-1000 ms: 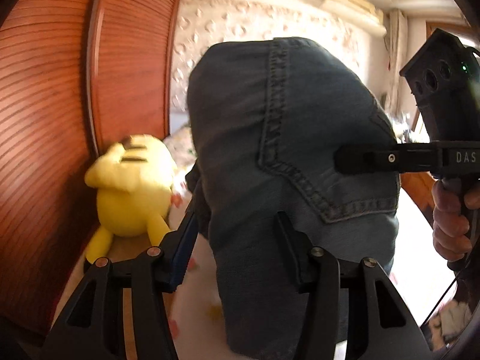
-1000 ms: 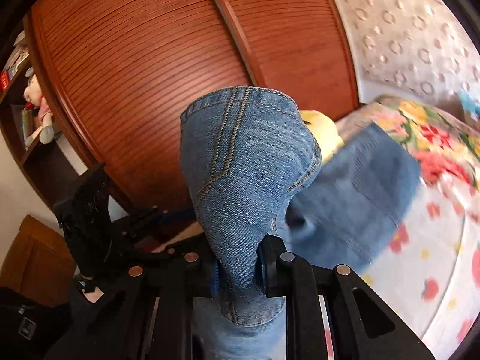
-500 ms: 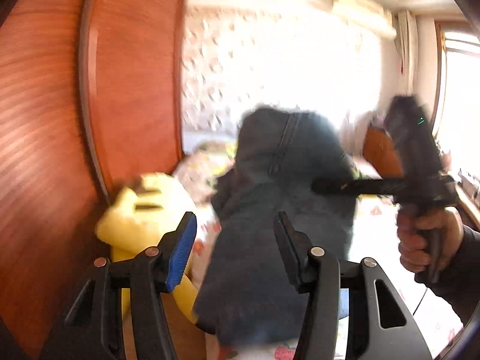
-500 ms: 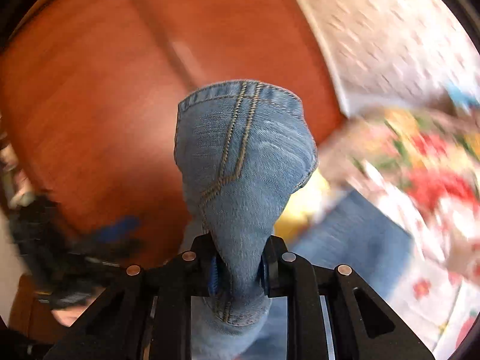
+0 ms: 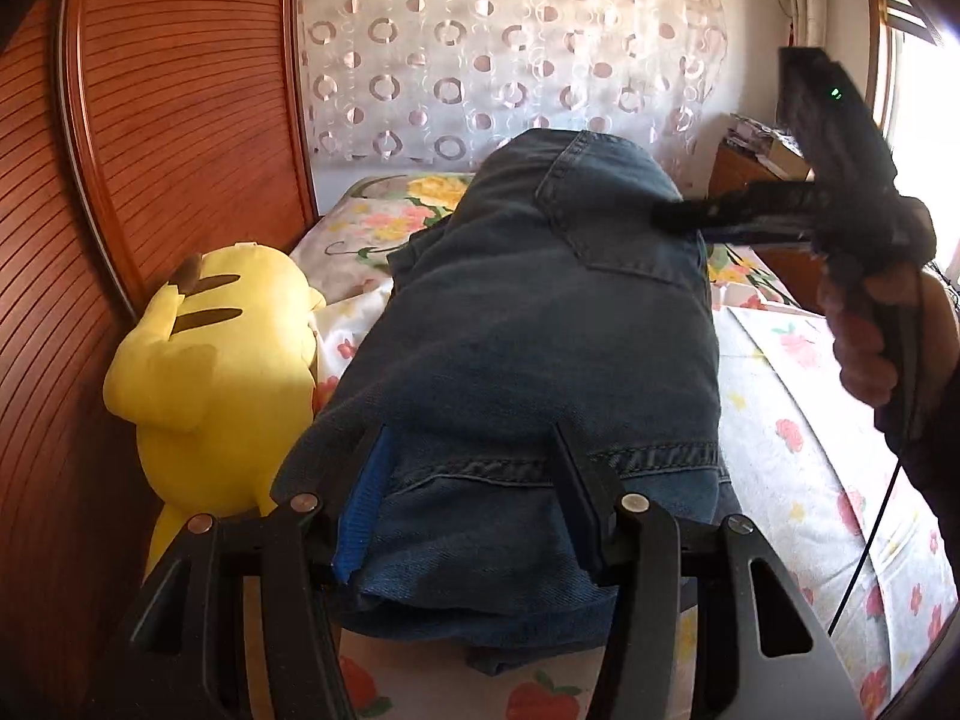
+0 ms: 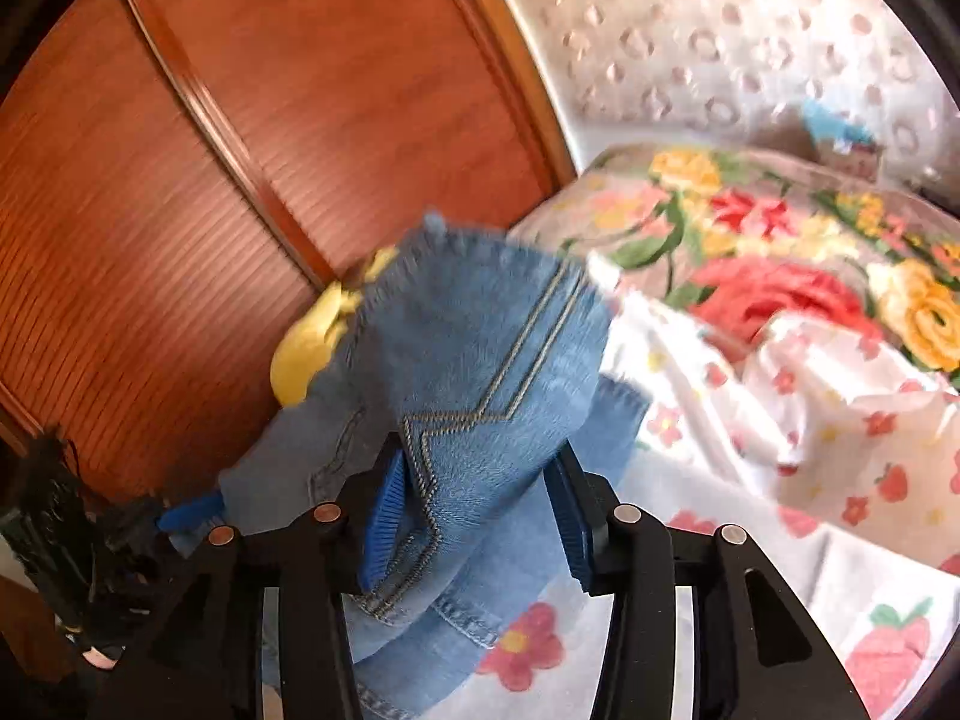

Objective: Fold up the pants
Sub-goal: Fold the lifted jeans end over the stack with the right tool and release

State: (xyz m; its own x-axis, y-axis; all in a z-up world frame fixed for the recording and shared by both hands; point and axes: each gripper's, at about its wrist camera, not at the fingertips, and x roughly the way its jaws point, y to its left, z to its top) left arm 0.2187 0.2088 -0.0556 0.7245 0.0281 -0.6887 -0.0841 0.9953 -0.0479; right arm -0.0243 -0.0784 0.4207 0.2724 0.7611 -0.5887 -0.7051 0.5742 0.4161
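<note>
The blue denim pants (image 5: 540, 324) lie folded in a bundle on the flowered bed sheet (image 5: 804, 438). My left gripper (image 5: 474, 480) is open, its jaws wide apart on either side of the near hem. My right gripper (image 6: 474, 504) is open too, with the denim (image 6: 480, 354) loose between its blue-padded fingers. In the left wrist view the right gripper (image 5: 690, 216) shows at the far right side of the bundle, held by a hand.
A yellow plush toy (image 5: 222, 360) sits left of the pants against the red-brown wooden wardrobe doors (image 5: 150, 120). A patterned curtain (image 5: 480, 48) hangs behind the bed. A flowered quilt (image 6: 780, 252) lies bunched at the head of the bed.
The pants came down from being held in the air onto the bed. My right gripper went from shut on the denim to open. My left gripper stayed open and dropped lower.
</note>
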